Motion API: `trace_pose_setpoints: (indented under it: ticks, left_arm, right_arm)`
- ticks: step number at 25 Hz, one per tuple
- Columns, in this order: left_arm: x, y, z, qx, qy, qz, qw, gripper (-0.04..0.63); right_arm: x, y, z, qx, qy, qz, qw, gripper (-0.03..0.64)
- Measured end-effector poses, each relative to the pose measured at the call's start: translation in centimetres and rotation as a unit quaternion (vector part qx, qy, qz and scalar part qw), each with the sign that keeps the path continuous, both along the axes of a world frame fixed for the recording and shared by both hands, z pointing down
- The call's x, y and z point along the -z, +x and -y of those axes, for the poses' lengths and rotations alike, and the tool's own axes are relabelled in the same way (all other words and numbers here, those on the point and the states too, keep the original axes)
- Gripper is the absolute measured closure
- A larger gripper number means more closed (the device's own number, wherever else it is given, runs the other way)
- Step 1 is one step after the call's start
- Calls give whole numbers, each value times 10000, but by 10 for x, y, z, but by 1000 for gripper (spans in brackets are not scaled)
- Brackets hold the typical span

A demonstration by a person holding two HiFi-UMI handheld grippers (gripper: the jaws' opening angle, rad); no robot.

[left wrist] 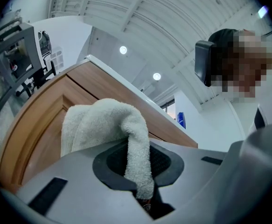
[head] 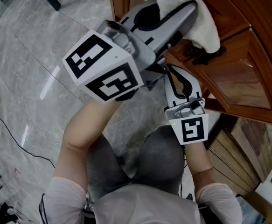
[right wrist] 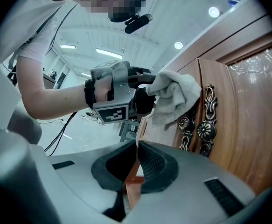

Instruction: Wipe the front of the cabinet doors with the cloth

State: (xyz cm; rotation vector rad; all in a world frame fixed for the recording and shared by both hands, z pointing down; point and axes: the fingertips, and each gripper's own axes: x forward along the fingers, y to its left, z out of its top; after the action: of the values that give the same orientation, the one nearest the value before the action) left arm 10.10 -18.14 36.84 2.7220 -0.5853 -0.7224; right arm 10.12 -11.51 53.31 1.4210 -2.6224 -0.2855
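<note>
A white cloth [head: 198, 20] is pinched in my left gripper [head: 191, 6], which is shut on it and holds it against the wooden cabinet door [head: 261, 27]. In the left gripper view the cloth [left wrist: 103, 122] drapes out of the jaws over the door's frame [left wrist: 38, 125]. My right gripper [head: 172, 71] hangs just below the left one, shut and empty. In the right gripper view, beyond the shut right gripper [right wrist: 136, 148], the cloth [right wrist: 175, 97] rests beside the ornate dark handles [right wrist: 205, 125] where the two doors meet.
A glossy glass-like panel [head: 240, 80] fills the lower door. Grey marble floor [head: 28, 55] with a thin black cable [head: 10, 129] lies to the left. Wooden slats [head: 238, 148] lean at the lower right. The person's knees [head: 140, 167] are under the grippers.
</note>
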Motion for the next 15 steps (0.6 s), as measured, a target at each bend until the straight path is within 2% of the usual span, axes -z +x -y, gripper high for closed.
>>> trace_pose_setpoints:
  ticks: [8,15]
  left_arm:
    - [-10,-56,26,732,-28,139,9972,537]
    - [-30,-112,61,1461,-236,200,9888,537]
  right_arm:
    - [2,-2,1,70,83,-90,9999,575]
    - [0,-4,2,48,71,-103,9999,575]
